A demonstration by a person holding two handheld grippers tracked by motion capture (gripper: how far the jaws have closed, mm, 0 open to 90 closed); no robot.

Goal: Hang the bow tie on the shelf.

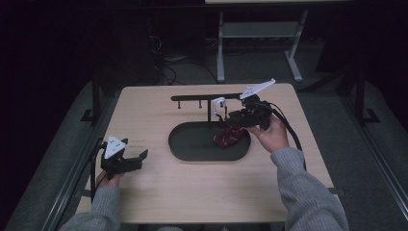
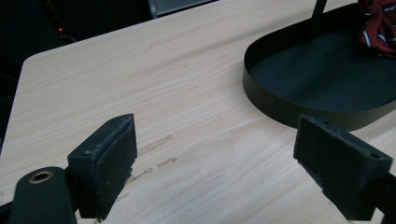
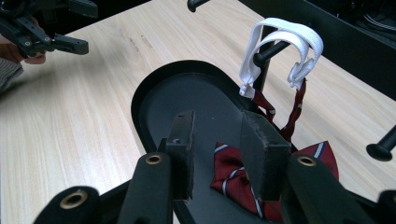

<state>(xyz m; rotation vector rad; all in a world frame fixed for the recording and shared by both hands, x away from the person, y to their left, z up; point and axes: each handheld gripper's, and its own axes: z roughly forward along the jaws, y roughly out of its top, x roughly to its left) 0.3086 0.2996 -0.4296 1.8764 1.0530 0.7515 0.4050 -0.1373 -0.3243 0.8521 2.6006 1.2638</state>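
The right gripper (image 3: 217, 154) has its two fingers (image 3: 183, 149) partly apart with nothing pressed between them, hovering just above one dark red striped bow tie (image 3: 233, 175) that lies at the 3 o'clock end of one black oval tray (image 3: 154, 93). The tie's single white strap (image 3: 280, 35) is looped over a peg of one black stand (image 1: 204, 98) rising from the tray's 12 o'clock edge. The left gripper (image 2: 215, 158) holds its two fingers (image 2: 109, 161) wide and empty above the table (image 2: 140, 79), at about 8 o'clock from the tray and well apart from it.
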